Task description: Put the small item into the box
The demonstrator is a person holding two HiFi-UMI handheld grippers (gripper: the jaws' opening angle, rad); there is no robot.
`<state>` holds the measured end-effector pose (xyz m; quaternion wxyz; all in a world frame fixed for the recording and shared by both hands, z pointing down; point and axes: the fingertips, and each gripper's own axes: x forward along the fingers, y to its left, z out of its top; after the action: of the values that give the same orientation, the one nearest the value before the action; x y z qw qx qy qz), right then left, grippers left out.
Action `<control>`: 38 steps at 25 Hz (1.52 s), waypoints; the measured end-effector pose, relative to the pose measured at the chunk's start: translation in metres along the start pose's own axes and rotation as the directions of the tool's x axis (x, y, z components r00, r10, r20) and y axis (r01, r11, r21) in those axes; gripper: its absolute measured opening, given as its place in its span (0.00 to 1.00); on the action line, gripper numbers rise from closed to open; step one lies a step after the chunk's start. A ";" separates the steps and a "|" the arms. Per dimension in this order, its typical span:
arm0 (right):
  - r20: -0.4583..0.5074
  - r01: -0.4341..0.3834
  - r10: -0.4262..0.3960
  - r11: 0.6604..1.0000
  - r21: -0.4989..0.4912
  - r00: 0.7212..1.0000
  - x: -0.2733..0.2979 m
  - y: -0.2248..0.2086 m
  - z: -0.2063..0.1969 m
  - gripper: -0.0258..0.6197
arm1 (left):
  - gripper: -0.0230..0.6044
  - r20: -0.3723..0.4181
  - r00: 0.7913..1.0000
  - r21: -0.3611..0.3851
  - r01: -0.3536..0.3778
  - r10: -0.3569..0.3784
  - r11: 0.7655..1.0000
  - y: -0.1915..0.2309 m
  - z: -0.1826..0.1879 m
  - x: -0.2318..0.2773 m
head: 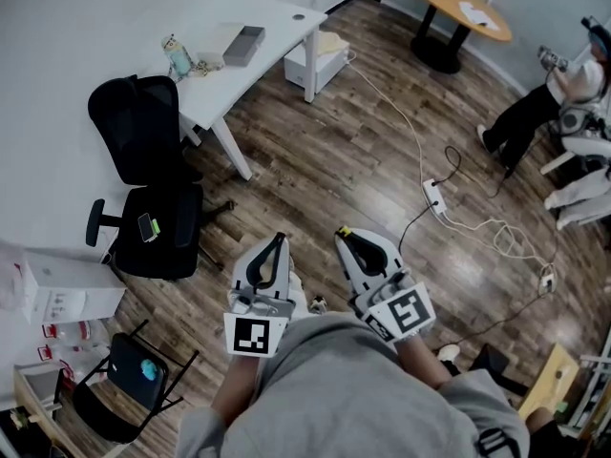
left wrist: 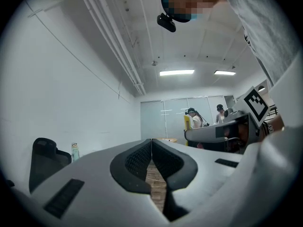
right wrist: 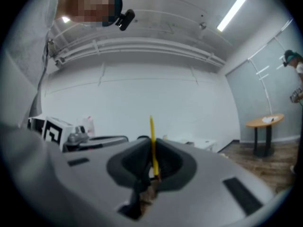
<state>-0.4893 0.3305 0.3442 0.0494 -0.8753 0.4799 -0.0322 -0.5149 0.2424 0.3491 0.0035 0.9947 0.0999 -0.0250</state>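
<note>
Right gripper view shows the right gripper (right wrist: 152, 148) pinching a thin yellow item (right wrist: 151, 126); the left gripper (left wrist: 151, 148) is closed and empty, and boxing is not yet done.

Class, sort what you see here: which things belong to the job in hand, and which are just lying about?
Job: thin yellow strip, clamped in the right gripper; possibly the flat grey box on the white desk.
Lying about: black office chair, white power strip, round wooden table.
</note>
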 end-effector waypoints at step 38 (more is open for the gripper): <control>-0.023 0.149 -0.148 0.988 0.050 0.989 0.186 -0.075 0.002 0.12 | 0.09 -0.010 0.996 -0.018 0.090 -0.090 0.996 0.176 -0.013 0.132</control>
<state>-0.3263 0.2143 0.3524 0.0646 -0.9068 0.4128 -0.0566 -0.3501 0.0963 0.3559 0.0106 0.9892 0.1449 -0.0189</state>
